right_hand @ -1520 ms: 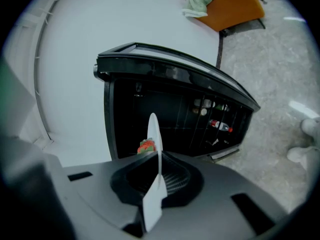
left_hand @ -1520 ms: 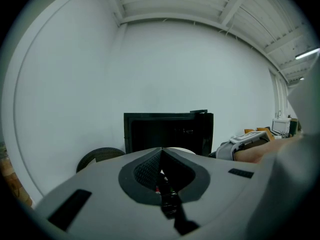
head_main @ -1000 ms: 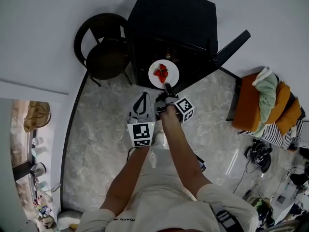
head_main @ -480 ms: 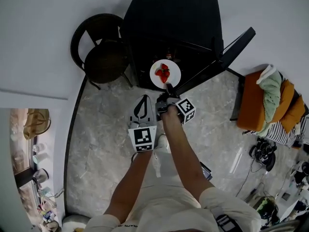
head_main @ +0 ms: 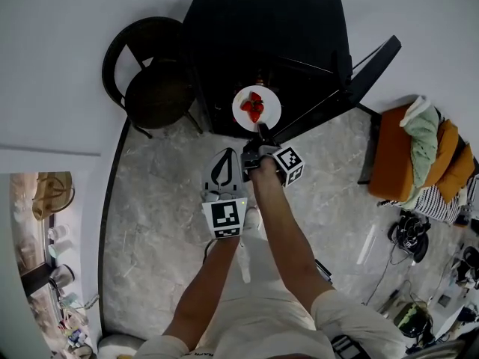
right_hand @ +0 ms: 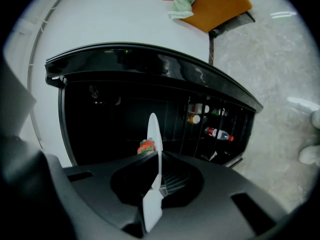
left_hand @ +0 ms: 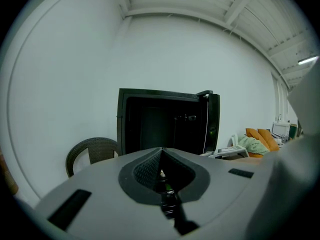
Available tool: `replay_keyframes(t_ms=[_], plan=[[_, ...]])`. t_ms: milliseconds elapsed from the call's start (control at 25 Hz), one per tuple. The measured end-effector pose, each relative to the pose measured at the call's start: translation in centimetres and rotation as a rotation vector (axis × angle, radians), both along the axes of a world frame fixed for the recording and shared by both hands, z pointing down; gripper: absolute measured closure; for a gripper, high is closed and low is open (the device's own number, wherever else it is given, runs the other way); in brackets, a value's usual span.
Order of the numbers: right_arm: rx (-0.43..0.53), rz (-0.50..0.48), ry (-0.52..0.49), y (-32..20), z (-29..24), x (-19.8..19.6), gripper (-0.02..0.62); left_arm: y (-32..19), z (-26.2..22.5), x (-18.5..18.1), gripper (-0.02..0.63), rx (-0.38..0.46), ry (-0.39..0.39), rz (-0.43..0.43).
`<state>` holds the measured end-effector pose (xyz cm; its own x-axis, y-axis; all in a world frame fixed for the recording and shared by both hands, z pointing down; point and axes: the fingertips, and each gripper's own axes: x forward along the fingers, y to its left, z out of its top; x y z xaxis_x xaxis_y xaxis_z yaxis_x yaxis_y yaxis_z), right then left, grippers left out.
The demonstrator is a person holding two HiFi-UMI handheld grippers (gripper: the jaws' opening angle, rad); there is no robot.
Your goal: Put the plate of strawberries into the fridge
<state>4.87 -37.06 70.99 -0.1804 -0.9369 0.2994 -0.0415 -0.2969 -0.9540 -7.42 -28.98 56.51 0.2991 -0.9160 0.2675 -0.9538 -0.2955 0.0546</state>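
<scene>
Grey stone floor runs up to a white wall, and a black fridge [head_main: 262, 28] stands there with its door [head_main: 352, 77] swung wide open.

At the far left is a dark chair [head_main: 153, 88], not part of the job. Next comes the left gripper [head_main: 224, 154]. Its jaws are pressed together with nothing in them, and it points at the fridge from a bit back.

In the middle is the white plate [head_main: 257, 108] with the red strawberries [head_main: 253, 107] on it. The right gripper [head_main: 262, 131] pinches the near rim of the plate tight. A second ago the plate sat a little nearer the person. Now it has slid a bit further toward the dark inside, and both grippers have sunk a little. So the plate is going in, but I think it is only at the front edge so far; the inside is too dark to see which shelf it will land on.

At the right is an orange seat [head_main: 393, 155] with clothes on it.
</scene>
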Motion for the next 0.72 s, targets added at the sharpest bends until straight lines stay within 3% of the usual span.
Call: replay_keyframes(t_ms=[720], plan=[[-0.004,0.012,-0.008,-3.2,4.0,0.5,0.577,0.3,2.1,0.0,0.603,-0.013,0.041,-0.034]])
